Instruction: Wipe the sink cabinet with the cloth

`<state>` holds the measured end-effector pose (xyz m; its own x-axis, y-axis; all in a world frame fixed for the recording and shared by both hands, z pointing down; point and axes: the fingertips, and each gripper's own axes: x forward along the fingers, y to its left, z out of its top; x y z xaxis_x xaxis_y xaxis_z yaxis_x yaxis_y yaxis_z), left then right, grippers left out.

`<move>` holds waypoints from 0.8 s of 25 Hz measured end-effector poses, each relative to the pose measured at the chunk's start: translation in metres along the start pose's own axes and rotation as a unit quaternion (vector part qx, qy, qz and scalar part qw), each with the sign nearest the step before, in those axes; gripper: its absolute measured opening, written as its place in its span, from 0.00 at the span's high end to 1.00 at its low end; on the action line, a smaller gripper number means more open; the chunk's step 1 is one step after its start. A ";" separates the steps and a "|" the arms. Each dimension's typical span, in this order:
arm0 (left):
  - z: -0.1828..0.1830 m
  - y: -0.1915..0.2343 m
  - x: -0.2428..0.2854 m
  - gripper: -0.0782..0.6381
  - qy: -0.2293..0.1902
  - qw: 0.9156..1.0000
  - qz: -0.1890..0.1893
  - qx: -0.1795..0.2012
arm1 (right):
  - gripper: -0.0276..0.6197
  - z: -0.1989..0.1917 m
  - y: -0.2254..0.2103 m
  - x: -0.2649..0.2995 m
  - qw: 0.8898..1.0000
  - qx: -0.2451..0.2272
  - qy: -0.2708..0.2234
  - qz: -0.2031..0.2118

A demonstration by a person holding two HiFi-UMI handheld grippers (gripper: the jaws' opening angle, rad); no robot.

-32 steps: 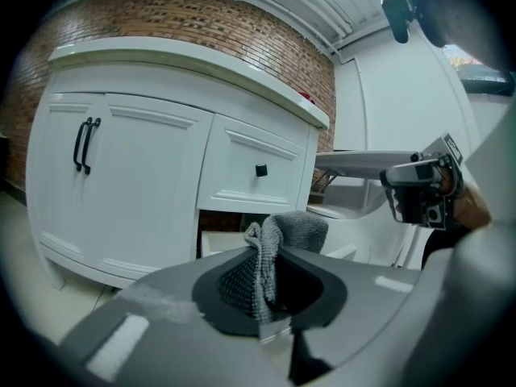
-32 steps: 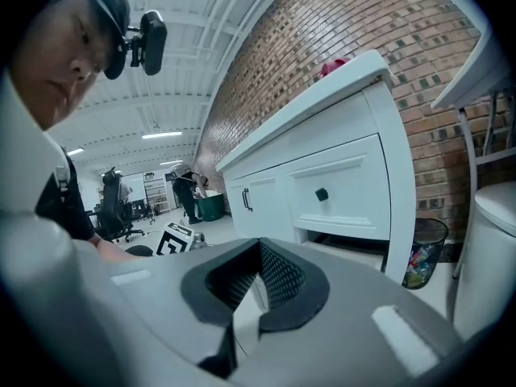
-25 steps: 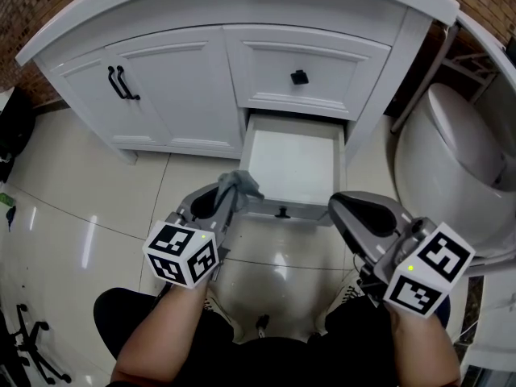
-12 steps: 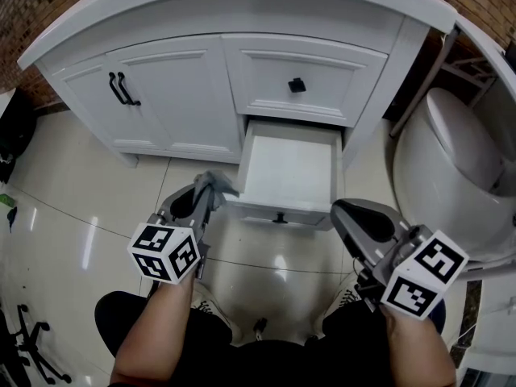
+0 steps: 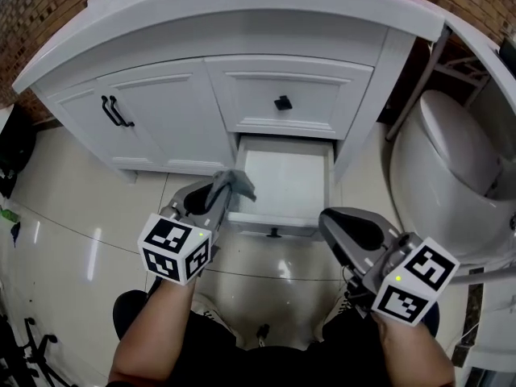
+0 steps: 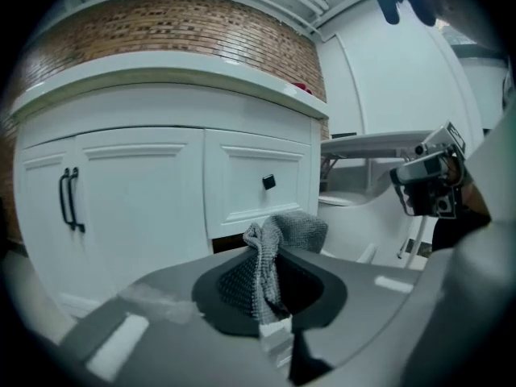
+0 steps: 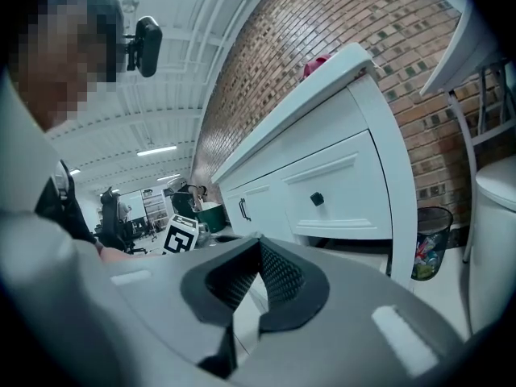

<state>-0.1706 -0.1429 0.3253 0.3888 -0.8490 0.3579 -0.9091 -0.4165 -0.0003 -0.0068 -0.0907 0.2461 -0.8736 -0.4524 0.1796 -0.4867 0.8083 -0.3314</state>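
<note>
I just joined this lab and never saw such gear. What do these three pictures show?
No robot here: a person holds tongs in each hand. One picture comes from a camera on the person's head, looking down at the left tongs and right tongs. The other two come from cameras riding on each tongs. The left tongs are shut on a grey cloth; the right tongs are shut and empty. Ahead stands the white sink cabinet, its lower drawer pulled open.
</note>
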 end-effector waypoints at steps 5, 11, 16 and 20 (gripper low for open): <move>0.030 -0.037 0.045 0.84 0.013 0.996 -0.068 0.054 | 0.95 0.026 -0.022 0.006 0.998 0.051 -0.020 0.005; 0.028 -0.056 0.114 0.84 0.056 0.987 -0.110 0.099 | 0.95 0.058 -0.066 0.011 0.995 0.072 -0.063 -0.017; 0.009 -0.072 0.165 0.84 0.102 0.977 -0.136 0.125 | 0.95 0.037 -0.107 0.007 0.991 0.109 -0.062 -0.044; 0.000 -0.076 0.197 0.84 0.123 0.970 -0.151 0.142 | 0.95 0.019 -0.116 0.009 0.995 0.091 -0.027 -0.045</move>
<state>-0.0254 -0.2785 0.3953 0.5522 -0.5849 0.5941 -0.6676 -0.7370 -0.1050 0.0423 -0.1958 0.2687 -0.8228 -0.5432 0.1675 -0.5496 0.6849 -0.4784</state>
